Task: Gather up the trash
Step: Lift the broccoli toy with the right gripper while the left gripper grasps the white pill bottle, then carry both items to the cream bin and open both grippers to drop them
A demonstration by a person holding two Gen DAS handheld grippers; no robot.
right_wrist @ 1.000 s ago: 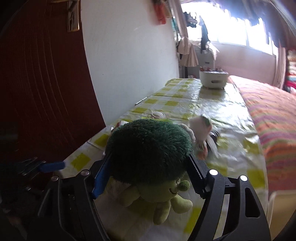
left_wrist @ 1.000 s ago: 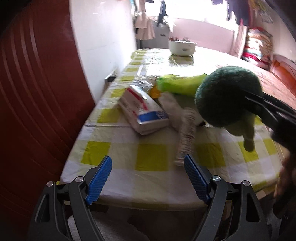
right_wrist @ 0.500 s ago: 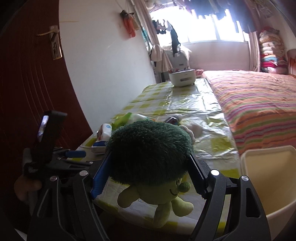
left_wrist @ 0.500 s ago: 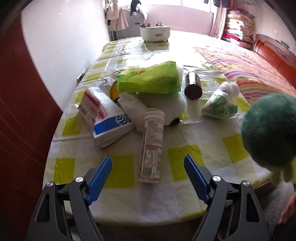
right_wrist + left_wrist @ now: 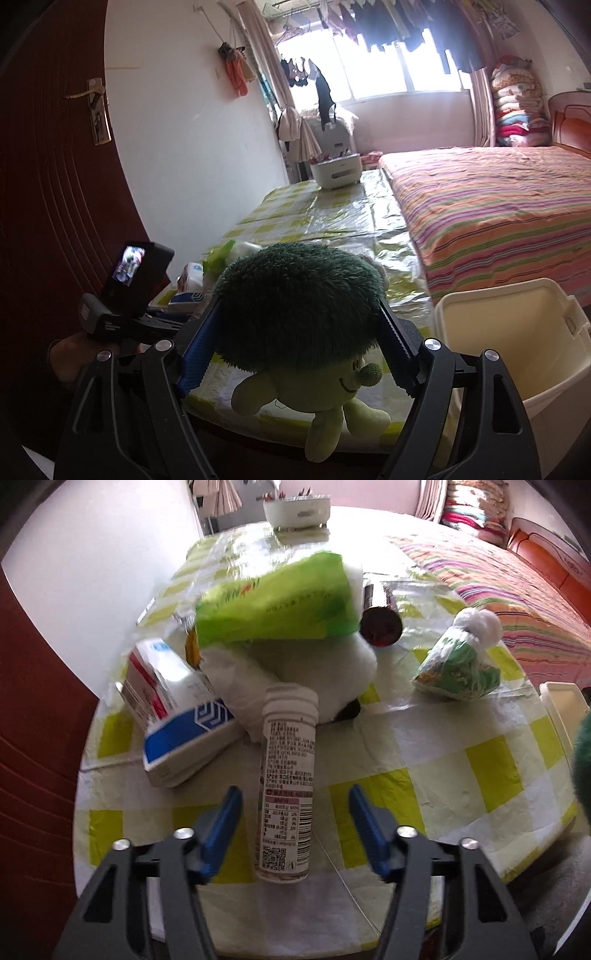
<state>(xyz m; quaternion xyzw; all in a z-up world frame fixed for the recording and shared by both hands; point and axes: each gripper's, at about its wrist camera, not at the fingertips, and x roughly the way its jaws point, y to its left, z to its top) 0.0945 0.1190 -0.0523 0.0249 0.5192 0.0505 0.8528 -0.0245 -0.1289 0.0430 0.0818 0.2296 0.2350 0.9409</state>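
- The left tool (image 5: pixel 295 808) is hanging just above the near edge of the desk (image 5: pixel 491 775) with its blue pads spread wide, gripping nothing.
- A white tube bottle (image 5: pixel 286 794) is lying on its side right between those pads, not touching either one as far as I can see, barcode end toward the camera and ribbed cap pointing away.
- The right tool (image 5: pixel 295 347) is squeezing a plush broccoli toy (image 5: pixel 299 310) by its dark green fuzzy head, so it's closed on that; the pale green body and legs are dangling below, over the near desk edge.
- A cream plastic bin (image 5: pixel 517 350) is sitting just to the right of the toy, beside the desk, looking open on top.
- Behind the tube's cap, a white fluffy thing (image 5: pixel 332 675) is sitting against a red, white and blue carton (image 5: pixel 173 709) that's lying on its left.
- A bright green packet (image 5: pixel 277 605) is resting on top of that pile.
- A dark can (image 5: pixel 380 624) is lying on its side just right of the packet, and further right a small green printed pouch (image 5: pixel 458 664) with a white puff at its top is lying on its own.
- Way at the back a white container (image 5: pixel 336 171) is sitting on the far end of the desk, with the striped bed (image 5: pixel 498 199) running alongside.
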